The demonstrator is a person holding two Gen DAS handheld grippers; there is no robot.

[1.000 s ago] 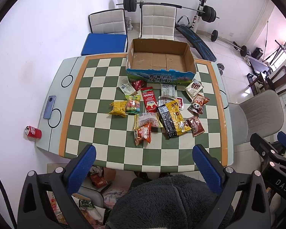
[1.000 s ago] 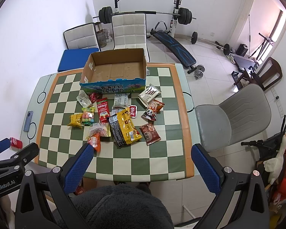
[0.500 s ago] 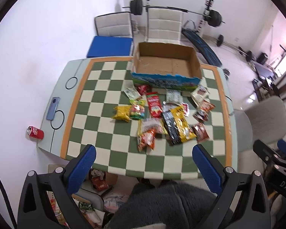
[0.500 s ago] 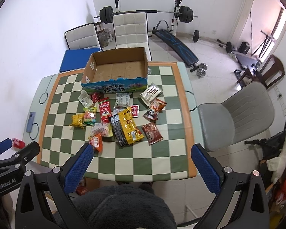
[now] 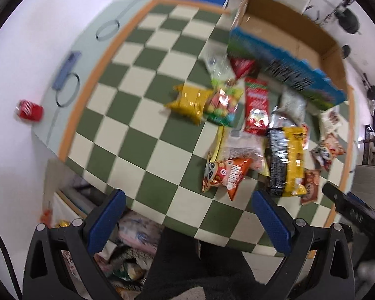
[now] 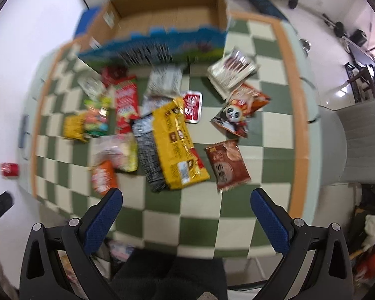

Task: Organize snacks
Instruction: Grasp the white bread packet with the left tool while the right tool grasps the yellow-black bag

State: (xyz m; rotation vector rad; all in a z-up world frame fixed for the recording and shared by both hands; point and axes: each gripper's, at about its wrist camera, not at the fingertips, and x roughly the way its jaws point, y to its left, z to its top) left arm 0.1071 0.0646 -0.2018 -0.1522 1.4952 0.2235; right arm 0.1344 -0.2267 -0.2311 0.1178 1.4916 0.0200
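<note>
Both cameras now sit far closer to the green-and-cream checkered table (image 6: pixel 237 220) than a second ago, so picking looks about to begin. Left gripper (image 5: pixel 187 215) and right gripper (image 6: pixel 186 212) stay spread, holding nothing. One open cardboard box (image 6: pixel 167 7); roughly fifteen snack packets (image 6: pixel 177 145) lie just in front of it

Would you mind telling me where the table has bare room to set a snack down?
Bare checks lie between the table's orange border and the yellow packet, and along the near edge below the brown packet. It is crowded from the cardboard box down to the long yellow bag.
</note>
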